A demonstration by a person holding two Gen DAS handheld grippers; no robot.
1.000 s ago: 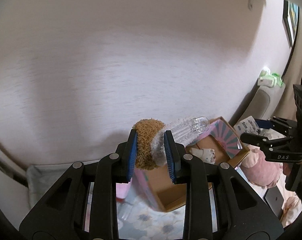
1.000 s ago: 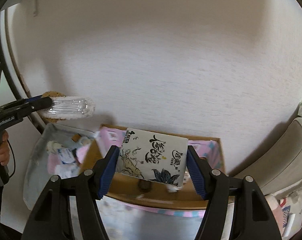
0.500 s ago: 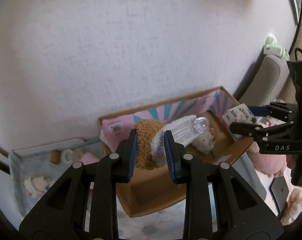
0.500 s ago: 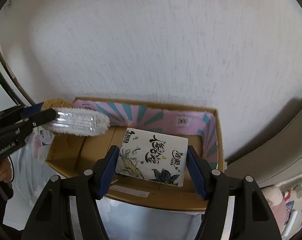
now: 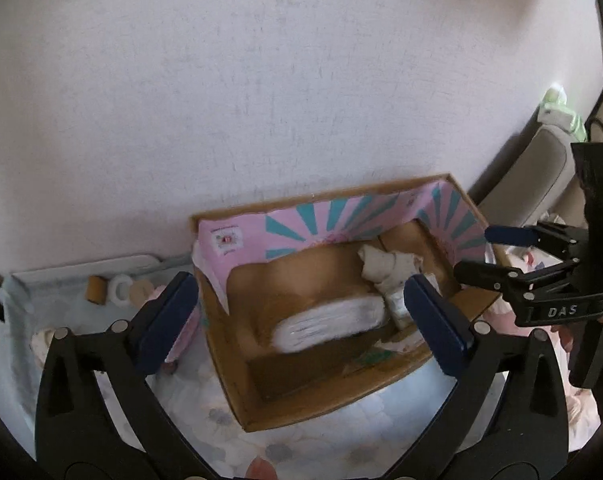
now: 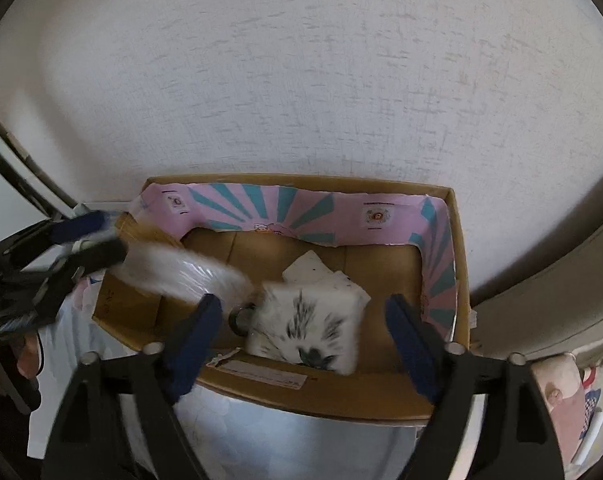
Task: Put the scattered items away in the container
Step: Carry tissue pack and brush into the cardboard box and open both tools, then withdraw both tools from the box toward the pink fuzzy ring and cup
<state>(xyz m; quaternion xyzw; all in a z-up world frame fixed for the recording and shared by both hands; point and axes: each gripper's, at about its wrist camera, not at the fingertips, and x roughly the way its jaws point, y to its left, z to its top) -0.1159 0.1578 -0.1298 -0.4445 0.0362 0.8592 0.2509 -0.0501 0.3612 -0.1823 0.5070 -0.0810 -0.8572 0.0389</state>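
At the bottom of the left wrist view, the left hand-held gripper (image 5: 301,312) has its blue pads spread wide and opening, with nothing pressed between them. Just beyond, between the pads in the picture but free of them, a white brush-like item (image 5: 327,322) lies blurred inside the cardboard box (image 5: 321,404). A crumpled white plush (image 5: 385,266) sits farther in, near the pink and teal lining at the back wall of the box.

Low in the right wrist view, the right hand-held gripper (image 6: 303,334) also has its jaws opening, and the pads do not touch anything. A white tissue pack (image 6: 307,326) with dark print is between them, blurred, over the floor of the box. At the left edge of this frame the other gripper appears, with the white item streaked beside it. Behind the box stands a pale wall (image 6: 301,80).
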